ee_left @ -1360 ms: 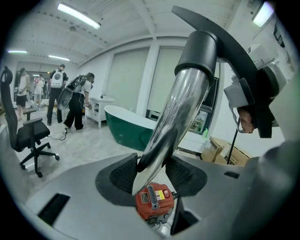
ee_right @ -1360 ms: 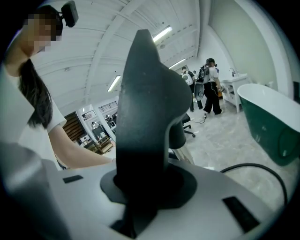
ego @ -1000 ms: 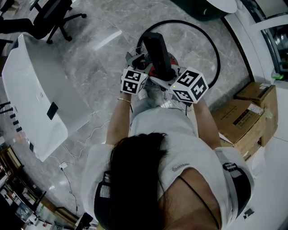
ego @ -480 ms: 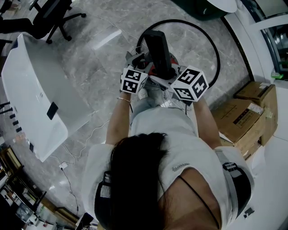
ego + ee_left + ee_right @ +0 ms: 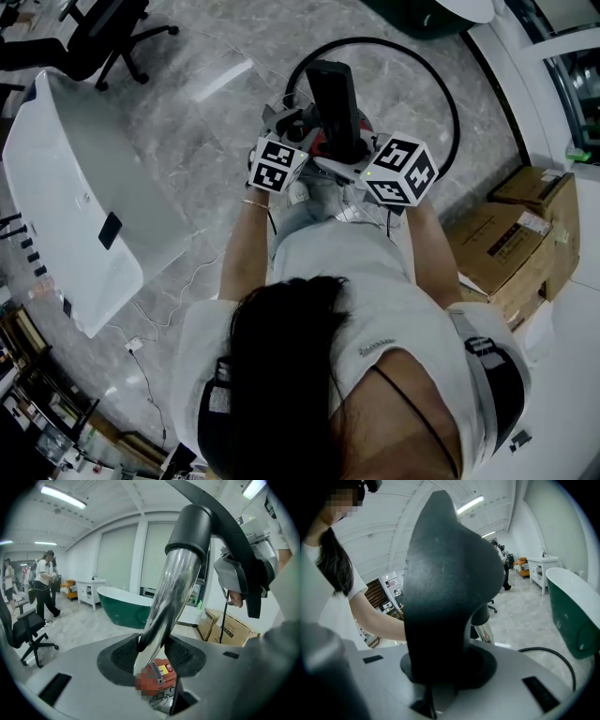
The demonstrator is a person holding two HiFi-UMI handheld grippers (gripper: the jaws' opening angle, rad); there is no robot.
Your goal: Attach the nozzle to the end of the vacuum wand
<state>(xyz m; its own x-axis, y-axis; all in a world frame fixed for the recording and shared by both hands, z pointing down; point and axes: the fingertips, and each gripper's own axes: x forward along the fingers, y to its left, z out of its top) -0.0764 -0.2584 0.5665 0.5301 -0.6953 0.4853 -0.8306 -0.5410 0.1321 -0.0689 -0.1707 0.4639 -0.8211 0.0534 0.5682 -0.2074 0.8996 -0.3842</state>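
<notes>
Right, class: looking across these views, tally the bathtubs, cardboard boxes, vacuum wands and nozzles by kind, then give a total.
Bathtubs: 2
Cardboard boxes: 2
Vacuum wand: 1
Nozzle: 1
Total: 6

Boxes [image 5: 511,246] right, white tub [image 5: 70,202] left

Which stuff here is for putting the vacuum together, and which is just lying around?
For the job: vacuum wand, nozzle, red vacuum body, black hose.
Just lying about: cardboard boxes, green bathtub, office chair.
</notes>
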